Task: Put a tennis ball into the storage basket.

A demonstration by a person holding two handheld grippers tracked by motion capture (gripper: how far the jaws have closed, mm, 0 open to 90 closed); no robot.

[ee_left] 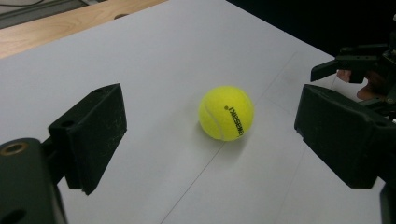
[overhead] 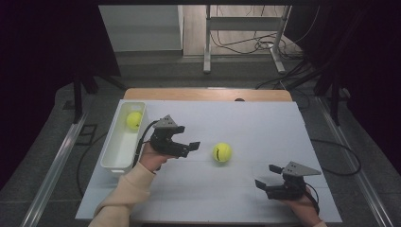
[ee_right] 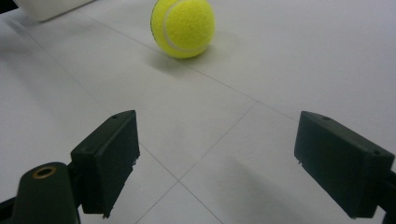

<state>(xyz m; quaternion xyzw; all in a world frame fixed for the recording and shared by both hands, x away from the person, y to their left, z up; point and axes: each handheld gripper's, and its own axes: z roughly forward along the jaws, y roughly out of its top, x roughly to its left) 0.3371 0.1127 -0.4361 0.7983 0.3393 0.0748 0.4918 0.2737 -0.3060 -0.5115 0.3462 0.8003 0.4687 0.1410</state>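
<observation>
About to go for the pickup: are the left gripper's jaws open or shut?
Open. The left gripper has its jaws wide apart with the tennis ball ahead of them on the table, untouched.

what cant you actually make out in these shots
- Tennis ball in the white bin: the high view shows it too small to read any print.
- Loose tennis ball: its underside is hidden against the table; its print sits upside down in the left gripper view.
- Right gripper: the underside is hidden by its own body in the high view.
</observation>
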